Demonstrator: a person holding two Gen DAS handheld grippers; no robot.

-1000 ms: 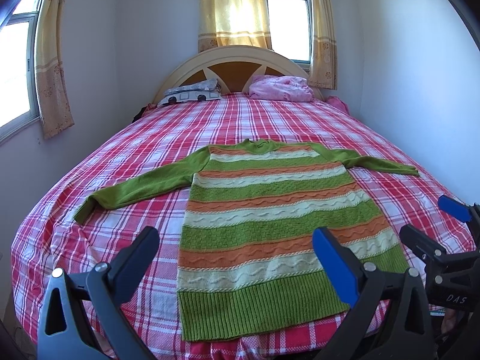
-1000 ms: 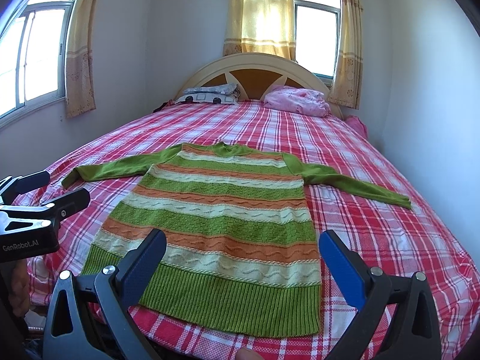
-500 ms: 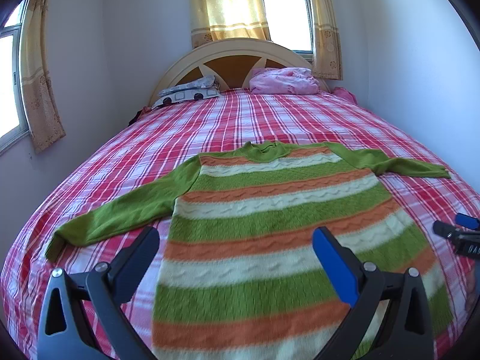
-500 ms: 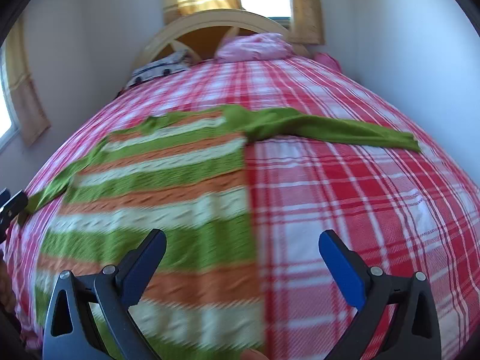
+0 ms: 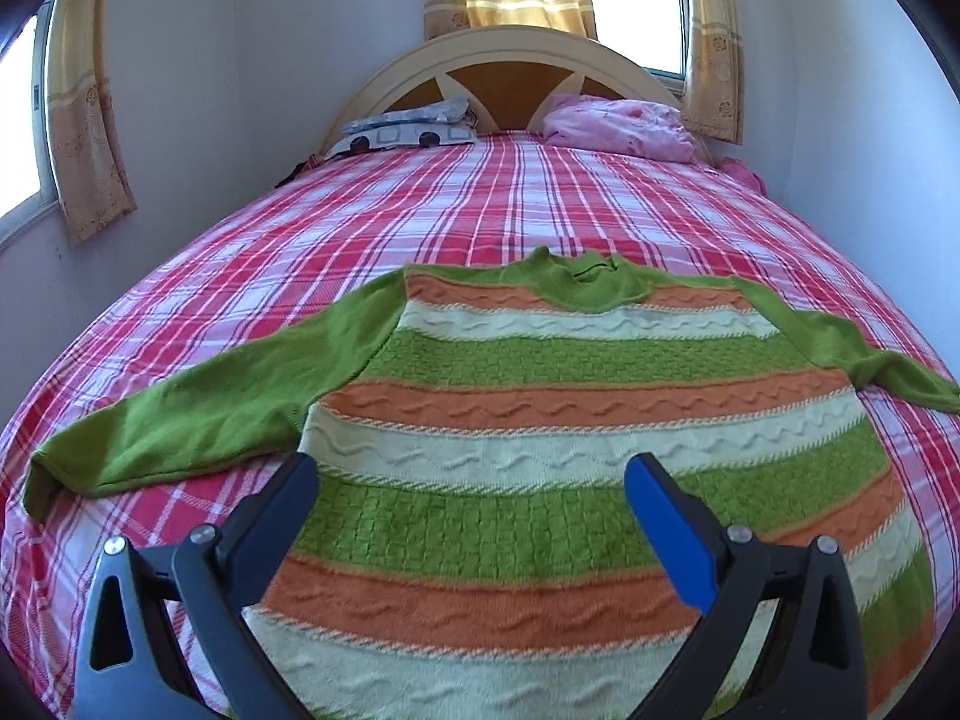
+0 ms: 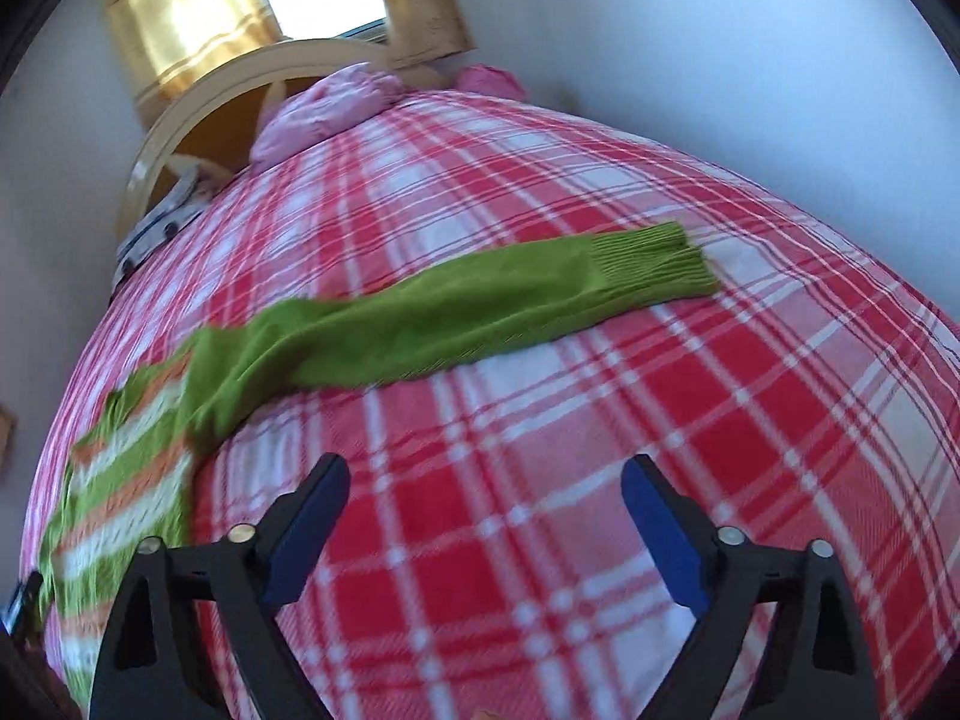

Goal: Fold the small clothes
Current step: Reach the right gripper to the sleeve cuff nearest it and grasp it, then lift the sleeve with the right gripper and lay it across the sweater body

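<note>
Viewing through the left wrist camera, I see one striped sweater (image 5: 576,420) lying flat on the plaid bed (image 5: 252,276), its body spread beneath the left gripper (image 5: 471,492) and its left sleeve (image 5: 198,414) stretched toward the left edge. Only this view shows the collar, the whole headboard (image 5: 510,48) and both pillows: one patterned pillow (image 5: 408,126) far left, one pink pillow (image 5: 618,126) far right. The right wrist camera instead shows the right sleeve (image 6: 456,312) to its ribbed cuff (image 6: 654,264), with the sweater's body blurred at the left.

I read the left gripper's jaws as standing wide, above the striped knit, gripping nothing. The right gripper (image 6: 486,498) has just been closing a little, yet its jaws stand wide, with only bare plaid between them and the sleeve farther off, untouched.

Count: one sweater, two sleeves, two grippers, two pillows, one bed.
</note>
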